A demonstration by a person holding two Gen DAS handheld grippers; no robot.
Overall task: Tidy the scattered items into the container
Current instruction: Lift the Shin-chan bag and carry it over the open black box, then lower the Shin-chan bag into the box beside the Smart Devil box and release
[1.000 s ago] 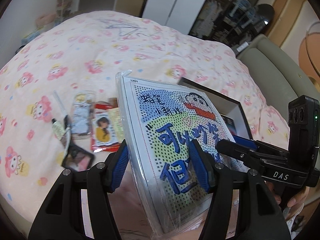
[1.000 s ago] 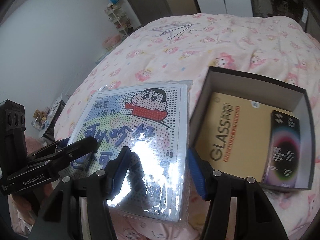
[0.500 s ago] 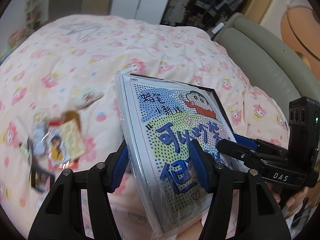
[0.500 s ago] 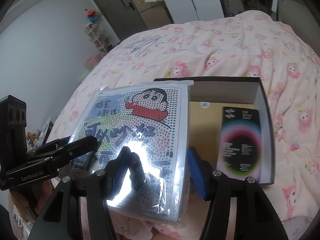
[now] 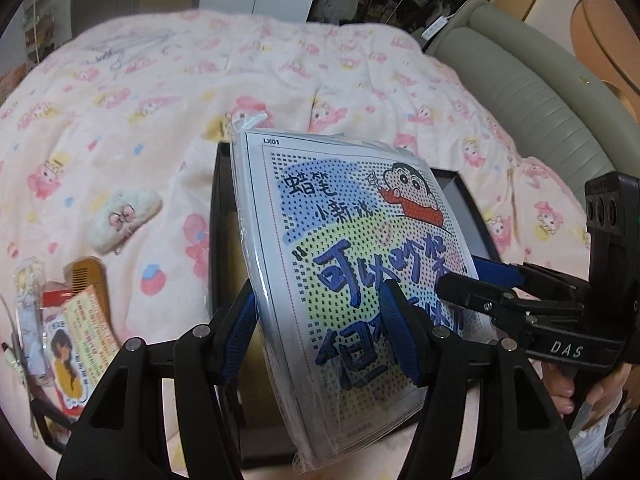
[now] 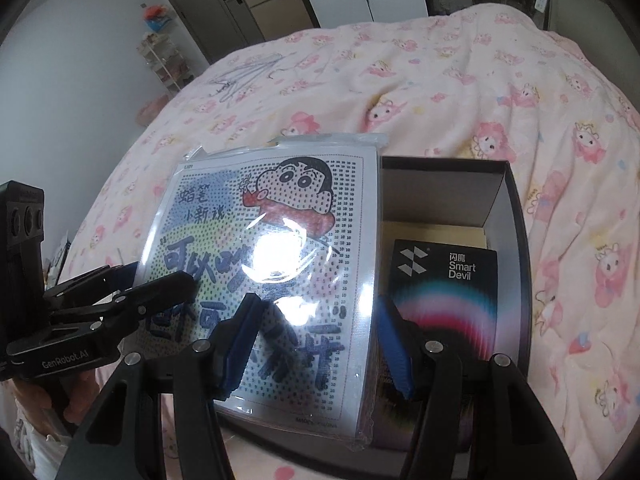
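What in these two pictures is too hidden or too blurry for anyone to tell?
- Left wrist view: the inside of the black box is covered by the cartoon packet held in the tongs.
- Right wrist view: the packet and glare hide the box's left half; only the Smart Devil carton shows.
- Left wrist view: small items at the left edge are blurred and cut off.
- Both views: wire hangers far up the bed are faint.

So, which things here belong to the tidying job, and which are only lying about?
Belong to the job:
- cartoon packet, held between both tongs: left tongs, right tongs
- black box, the container, with the Smart Devil box inside
- card packets, wooden comb and fluffy clip, not yet in

Lying about:
- wire hangers
- pink quilt
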